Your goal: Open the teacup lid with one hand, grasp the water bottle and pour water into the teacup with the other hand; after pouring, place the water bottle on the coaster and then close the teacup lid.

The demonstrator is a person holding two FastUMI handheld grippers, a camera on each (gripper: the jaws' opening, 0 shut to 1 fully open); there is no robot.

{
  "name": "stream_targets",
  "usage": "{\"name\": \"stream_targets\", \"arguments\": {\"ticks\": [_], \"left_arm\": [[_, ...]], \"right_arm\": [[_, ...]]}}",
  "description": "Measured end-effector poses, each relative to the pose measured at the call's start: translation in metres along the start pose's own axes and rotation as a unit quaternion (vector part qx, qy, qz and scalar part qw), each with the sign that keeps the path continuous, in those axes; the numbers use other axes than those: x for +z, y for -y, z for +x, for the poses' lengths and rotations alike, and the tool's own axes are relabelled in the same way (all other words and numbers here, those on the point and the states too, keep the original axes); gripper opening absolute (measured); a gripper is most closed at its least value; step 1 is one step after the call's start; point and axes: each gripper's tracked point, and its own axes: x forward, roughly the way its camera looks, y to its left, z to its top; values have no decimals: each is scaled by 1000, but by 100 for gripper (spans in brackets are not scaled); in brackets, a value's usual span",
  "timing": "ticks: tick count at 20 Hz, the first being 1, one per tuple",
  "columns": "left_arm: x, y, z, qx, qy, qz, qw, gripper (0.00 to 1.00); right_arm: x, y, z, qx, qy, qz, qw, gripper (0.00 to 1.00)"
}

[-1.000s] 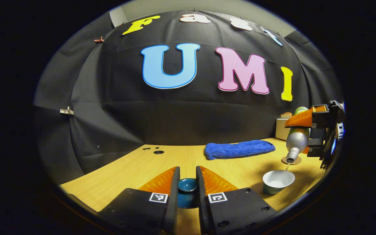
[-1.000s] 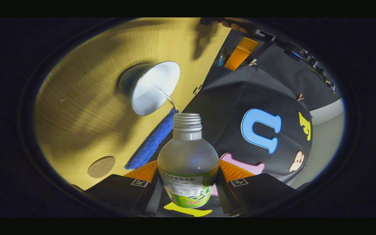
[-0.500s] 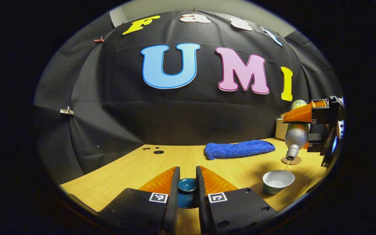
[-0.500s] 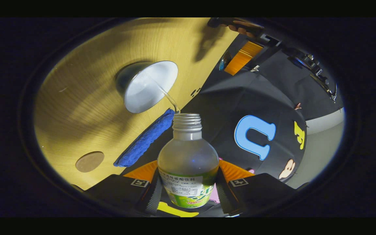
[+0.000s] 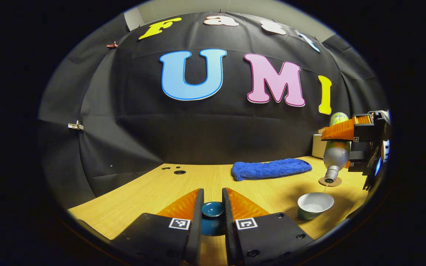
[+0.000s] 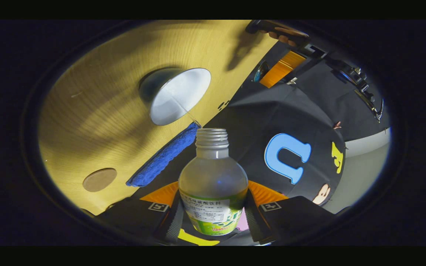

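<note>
My left gripper [image 5: 212, 194] is shut on the knob of the teal teacup lid [image 5: 213, 210], held just above the wooden table [image 5: 154, 192]. To its right the open white-lined teacup [image 5: 315, 205] stands with water in it. Above the cup my right gripper [image 5: 338, 146] is shut on the clear water bottle [image 5: 335, 157], tipped neck down. In the right gripper view the bottle [image 6: 213, 181] sits between the fingers, and a thin trickle runs from its mouth into the teacup [image 6: 178, 96]. The round coaster [image 6: 99, 179] lies beyond the cup. The left gripper [image 6: 277, 68] with the lid [image 6: 260, 71] shows farther off.
A folded blue towel [image 5: 271, 169] lies along the back of the table, and a white roll [image 5: 318, 146] stands in the back right corner. Small holes [image 5: 179, 172] mark the tabletop at left. A hand [image 6: 283, 35] holds the left gripper.
The stream from the bottle has thinned to a trickle, and the right gripper has turned slightly with the bottle. The left gripper and the lid have stayed still.
</note>
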Motion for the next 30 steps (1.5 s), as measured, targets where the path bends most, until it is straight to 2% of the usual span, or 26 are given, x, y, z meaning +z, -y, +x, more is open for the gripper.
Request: {"name": "stream_targets", "arguments": {"ticks": [17, 18, 23, 24, 25, 27, 28, 30], "left_arm": [[-1, 0, 1, 0, 0, 0, 1000, 30], [-1, 0, 1, 0, 0, 0, 1000, 31], [-1, 1, 1, 0, 0, 0, 1000, 30], [-1, 0, 1, 0, 0, 0, 1000, 30], [-1, 0, 1, 0, 0, 0, 1000, 30], [-1, 0, 1, 0, 0, 0, 1000, 30], [-1, 0, 1, 0, 0, 0, 1000, 30], [-1, 0, 1, 0, 0, 0, 1000, 30]], "right_arm": [[2, 8, -6, -17, 12, -17, 1000, 74], [2, 9, -6, -17, 11, -17, 1000, 71], [2, 7, -11, -14, 16, -24, 999, 74], [2, 8, -11, -15, 15, -24, 999, 71], [1, 7, -12, -15, 14, -22, 1000, 74], [1, 7, -12, -14, 14, -21, 1000, 72], [1, 7, -11, -14, 14, -23, 1000, 75], [-1, 7, -12, -14, 11, -24, 1000, 71]]}}
